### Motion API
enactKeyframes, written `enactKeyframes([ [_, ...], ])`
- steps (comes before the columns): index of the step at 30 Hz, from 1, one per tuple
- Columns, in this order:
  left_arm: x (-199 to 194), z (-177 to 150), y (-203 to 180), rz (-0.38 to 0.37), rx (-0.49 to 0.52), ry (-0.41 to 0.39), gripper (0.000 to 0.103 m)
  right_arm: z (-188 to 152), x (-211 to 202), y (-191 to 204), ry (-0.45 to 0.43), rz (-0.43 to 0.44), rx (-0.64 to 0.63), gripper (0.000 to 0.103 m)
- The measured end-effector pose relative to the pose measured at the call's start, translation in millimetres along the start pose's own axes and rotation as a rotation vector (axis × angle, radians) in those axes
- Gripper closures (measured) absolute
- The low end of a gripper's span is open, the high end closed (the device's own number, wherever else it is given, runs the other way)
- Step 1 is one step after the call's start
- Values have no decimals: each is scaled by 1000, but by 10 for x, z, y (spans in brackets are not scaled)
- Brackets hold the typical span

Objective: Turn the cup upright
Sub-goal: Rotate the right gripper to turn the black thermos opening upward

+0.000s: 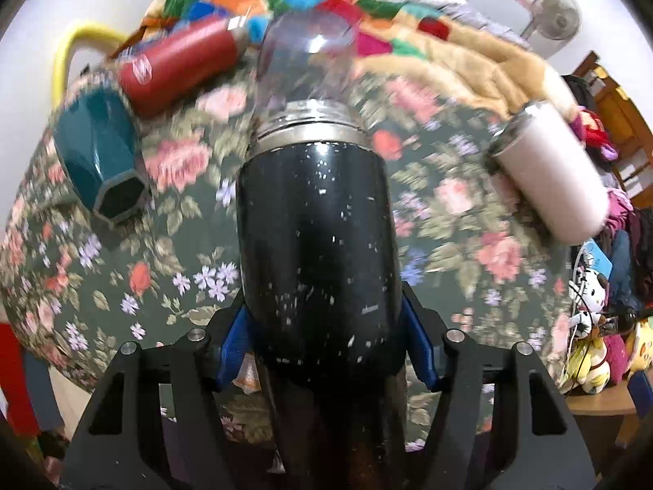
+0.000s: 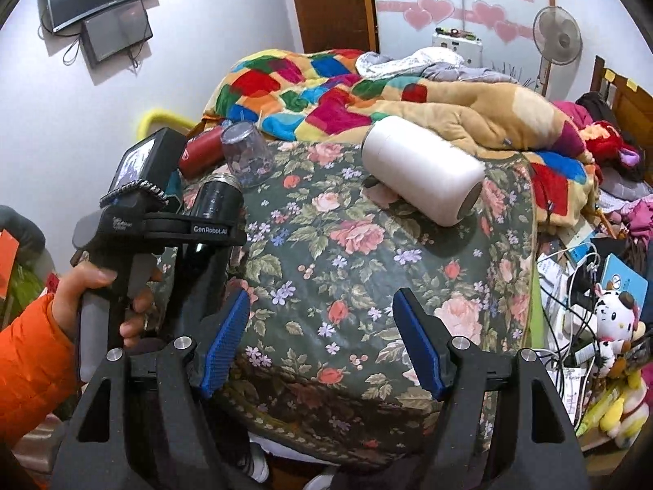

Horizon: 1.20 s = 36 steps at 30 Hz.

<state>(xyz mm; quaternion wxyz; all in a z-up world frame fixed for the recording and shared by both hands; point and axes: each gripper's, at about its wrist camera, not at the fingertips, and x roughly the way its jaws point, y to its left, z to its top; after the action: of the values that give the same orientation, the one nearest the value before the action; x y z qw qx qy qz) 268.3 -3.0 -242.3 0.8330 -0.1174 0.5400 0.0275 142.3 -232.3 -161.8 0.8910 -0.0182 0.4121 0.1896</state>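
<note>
My left gripper [image 1: 326,343] is shut on a black speckled metal cup [image 1: 314,237] with a threaded steel rim, its mouth pointing away from the camera. In the right wrist view the same cup [image 2: 218,200] is held tilted above the left side of the bed, in the left gripper [image 2: 204,228]. A clear plastic cup [image 1: 306,61] stands upside down just beyond it; it also shows in the right wrist view [image 2: 247,155]. My right gripper [image 2: 322,343] is open and empty over the near part of the floral cover.
A white tumbler [image 2: 424,171] lies on its side on the floral bedcover [image 2: 347,277]. A red bottle [image 1: 179,65] and a teal hexagonal cup [image 1: 102,159] lie at the left. A patchwork quilt [image 2: 326,90] is piled behind. Cluttered toys and cables [image 2: 604,318] are on the right.
</note>
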Motion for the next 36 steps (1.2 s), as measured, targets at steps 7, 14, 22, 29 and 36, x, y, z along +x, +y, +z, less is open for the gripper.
enactKeyframes([
  [7, -728, -72, -238, -18, 126, -180, 39, 85, -61, -62, -30, 2, 25, 33],
  [14, -935, 41, -491, 10, 213, -281, 40, 134, -60, -76, -48, 12, 51, 33],
  [22, -794, 297, -728, 18, 285, -247, 39, 212, -76, -105, -61, 4, 54, 33],
  [29, -531, 367, -828, 30, 334, -171, 39, 264, -35, -179, -65, 11, 83, 33],
  [36, -539, 417, -883, 31, 336, -208, 39, 282, 37, -197, -53, 19, 88, 33],
])
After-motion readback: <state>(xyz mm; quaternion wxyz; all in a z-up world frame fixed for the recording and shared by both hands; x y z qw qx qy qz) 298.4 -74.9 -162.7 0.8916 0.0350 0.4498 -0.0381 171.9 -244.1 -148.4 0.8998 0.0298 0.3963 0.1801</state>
